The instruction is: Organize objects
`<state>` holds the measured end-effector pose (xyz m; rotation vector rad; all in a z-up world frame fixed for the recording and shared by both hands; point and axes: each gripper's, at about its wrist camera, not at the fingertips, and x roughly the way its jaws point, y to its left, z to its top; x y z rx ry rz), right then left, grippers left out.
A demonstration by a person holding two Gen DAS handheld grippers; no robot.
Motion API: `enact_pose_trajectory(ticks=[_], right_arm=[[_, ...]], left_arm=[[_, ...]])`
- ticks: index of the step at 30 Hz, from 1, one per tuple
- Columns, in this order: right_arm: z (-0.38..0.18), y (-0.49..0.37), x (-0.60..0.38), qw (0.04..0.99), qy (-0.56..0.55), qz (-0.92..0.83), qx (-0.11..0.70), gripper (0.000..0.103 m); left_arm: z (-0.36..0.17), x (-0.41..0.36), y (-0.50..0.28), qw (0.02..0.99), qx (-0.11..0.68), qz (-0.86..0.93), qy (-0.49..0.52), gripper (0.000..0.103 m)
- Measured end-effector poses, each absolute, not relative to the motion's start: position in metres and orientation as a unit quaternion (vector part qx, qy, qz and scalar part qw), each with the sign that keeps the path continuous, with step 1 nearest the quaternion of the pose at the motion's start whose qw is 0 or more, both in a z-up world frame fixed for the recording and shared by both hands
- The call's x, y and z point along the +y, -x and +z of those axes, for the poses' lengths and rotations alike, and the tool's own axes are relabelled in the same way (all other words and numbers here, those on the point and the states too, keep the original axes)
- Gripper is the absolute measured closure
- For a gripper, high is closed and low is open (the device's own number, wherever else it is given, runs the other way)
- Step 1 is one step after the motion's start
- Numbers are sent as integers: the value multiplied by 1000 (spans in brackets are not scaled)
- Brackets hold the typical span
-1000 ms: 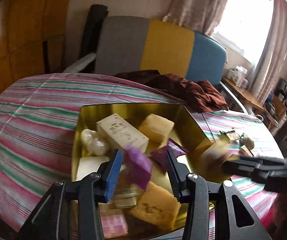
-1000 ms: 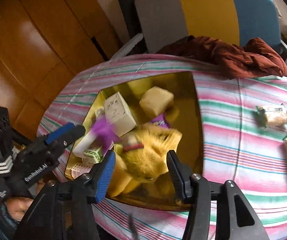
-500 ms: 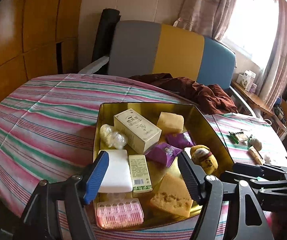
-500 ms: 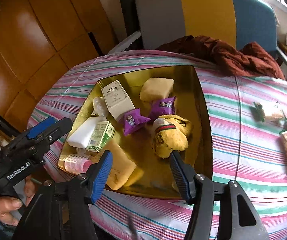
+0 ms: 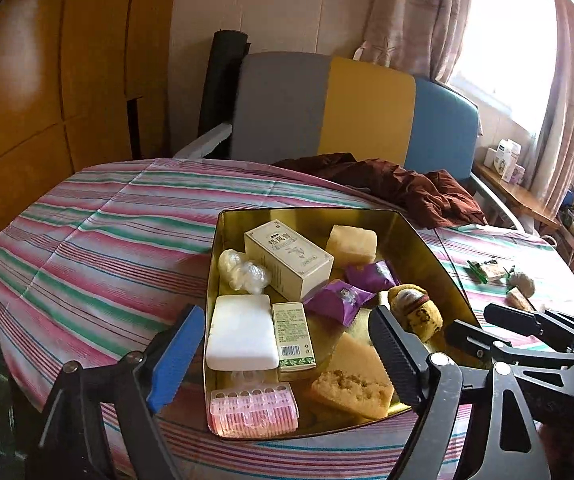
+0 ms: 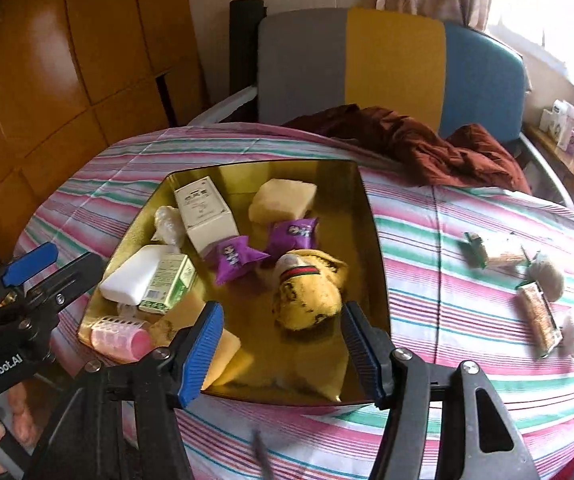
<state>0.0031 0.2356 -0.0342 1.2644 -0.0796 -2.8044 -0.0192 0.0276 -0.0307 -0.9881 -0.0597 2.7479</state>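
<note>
Showing both grippers poised over the near rim of the shallow gold metal tray (image 6: 375, 240) on the pink-and-green striped tablecloth (image 5: 99, 248). The left gripper (image 5: 287, 344) has its jaws opening wide and grips nothing; the white rectangular soap-like block (image 5: 243, 332) and the small green-and-white carton (image 5: 293, 334) merely lie beyond the gap. The right gripper (image 6: 283, 344) is also opening, more narrowly, and is empty — the yellow plush toy with a red-and-green band (image 6: 311, 292) sits in the tray just ahead, between the lines of its fingers, untouched. Two purple foil sachets (image 6: 233, 258), a cream upright box (image 6: 205, 212) and a pink ribbed roller (image 6: 119, 336) share the tray. What remains loose lies well apart to the right: clear-wrapped snack bars (image 6: 537, 314) and what appear to be pale round sweets, too blurred to name. These lie on the right gripper's side, so that hand is nearer; the nearest bar's long axis runs roughly away from the camera, across the direction the jaws close.
</note>
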Motion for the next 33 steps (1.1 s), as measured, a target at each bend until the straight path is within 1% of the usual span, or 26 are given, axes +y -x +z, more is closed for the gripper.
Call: enact_pose_trajectory(ticks=[11,13,33], right_arm=[[-33,-9,236,7,-388,-922,-7,41],[-34,-11,235,5,-386,-923,-2,41],[-40,-14,262,-27,-387,-922,-7,41]], left_arm=[[-36,33,16,107,-12,933,343,15],[-38,34,14,108,-10,932,345,13],[-45,53,7,123,22,926,355,12]])
